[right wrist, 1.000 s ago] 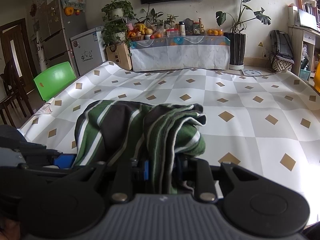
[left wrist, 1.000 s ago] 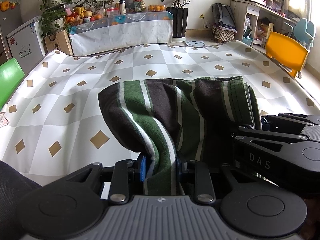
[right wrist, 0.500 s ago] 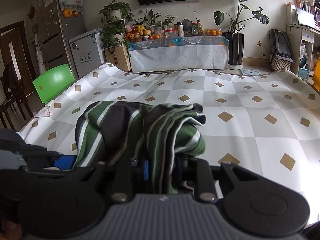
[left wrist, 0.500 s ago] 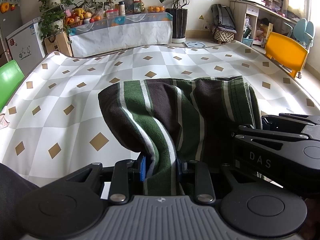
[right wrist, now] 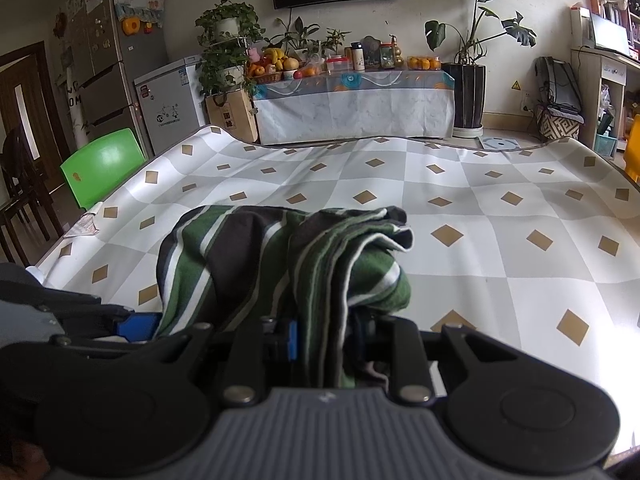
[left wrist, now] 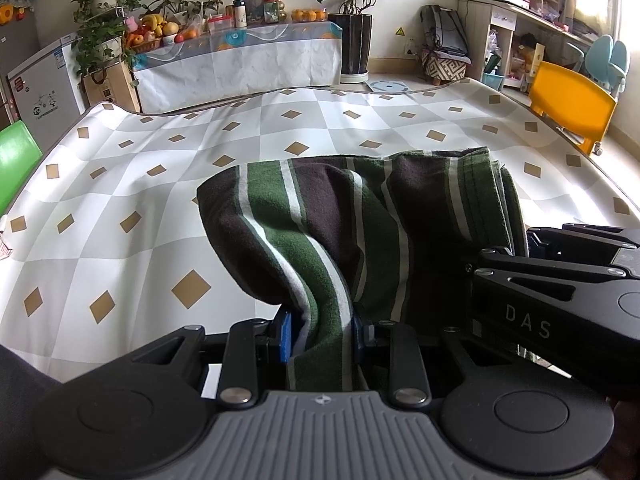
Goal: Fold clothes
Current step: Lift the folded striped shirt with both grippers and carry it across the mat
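Two grippers clamp the same striped garment (left wrist: 360, 216) along its near edge. In the left wrist view the left gripper (left wrist: 322, 336) is closed on a bunched fold of the green, dark brown and white cloth, which passes between blue pads (left wrist: 285, 338) and spreads away over the bench (left wrist: 120, 208). The right gripper (left wrist: 560, 280) enters that view from the right as a black linkage marked DAS, lying just beside the cloth's right side.

In the right wrist view the right gripper (right wrist: 332, 340) is closed on several stacked layers of the garment (right wrist: 248, 248), whose edges show as thin pale lines running up from between its fingers. The garment lies folded into a thick bundle, its far part resting on the bench (right wrist: 500, 208), which is covered in a grey and white checked sheet with tan diamonds. The left gripper (right wrist: 132, 324) shows at the lower left of this view, with a blue pad touching the cloth's left edge.

Beyond the bench stand a green chair (right wrist: 102, 164), a long cloth-draped table (right wrist: 352, 108) with fruit and jars, and a yellow chair (left wrist: 568, 108)
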`<move>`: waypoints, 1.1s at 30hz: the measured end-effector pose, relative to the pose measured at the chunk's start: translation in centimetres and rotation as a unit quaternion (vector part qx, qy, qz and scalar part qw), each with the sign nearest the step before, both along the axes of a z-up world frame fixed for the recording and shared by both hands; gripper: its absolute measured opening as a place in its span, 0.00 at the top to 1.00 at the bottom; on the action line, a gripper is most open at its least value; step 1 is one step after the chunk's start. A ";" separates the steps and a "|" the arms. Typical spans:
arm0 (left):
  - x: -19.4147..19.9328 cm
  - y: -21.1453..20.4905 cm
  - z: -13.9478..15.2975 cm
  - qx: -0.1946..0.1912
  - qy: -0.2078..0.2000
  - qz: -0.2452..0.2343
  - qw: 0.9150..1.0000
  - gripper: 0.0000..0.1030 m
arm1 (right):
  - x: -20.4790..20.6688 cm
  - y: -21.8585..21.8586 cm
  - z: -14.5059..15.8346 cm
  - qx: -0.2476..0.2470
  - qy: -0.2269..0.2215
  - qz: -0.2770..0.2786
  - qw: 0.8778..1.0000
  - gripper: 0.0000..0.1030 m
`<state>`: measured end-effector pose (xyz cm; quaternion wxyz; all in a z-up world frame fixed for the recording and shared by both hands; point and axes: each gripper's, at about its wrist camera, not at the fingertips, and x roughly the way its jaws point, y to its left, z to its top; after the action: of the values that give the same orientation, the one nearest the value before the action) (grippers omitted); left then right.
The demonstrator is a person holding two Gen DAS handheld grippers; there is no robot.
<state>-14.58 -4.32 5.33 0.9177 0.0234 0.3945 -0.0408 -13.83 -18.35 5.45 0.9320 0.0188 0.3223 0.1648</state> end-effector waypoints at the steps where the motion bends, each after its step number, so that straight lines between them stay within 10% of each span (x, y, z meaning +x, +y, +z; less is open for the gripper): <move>1: 0.2 -0.1 0.0 0.000 -0.001 0.000 1.000 0.75 | 0.2 -0.1 0.1 0.000 0.000 0.000 1.000 0.78; 33: 7.3 -4.7 1.2 -0.011 -0.003 -0.023 1.000 0.75 | 7.4 -5.3 2.5 0.000 0.006 0.003 1.000 0.78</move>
<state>-7.25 -8.98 6.49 0.9180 0.0223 0.3903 -0.0666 -6.42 -23.64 7.90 0.9296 0.0183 0.3279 0.1675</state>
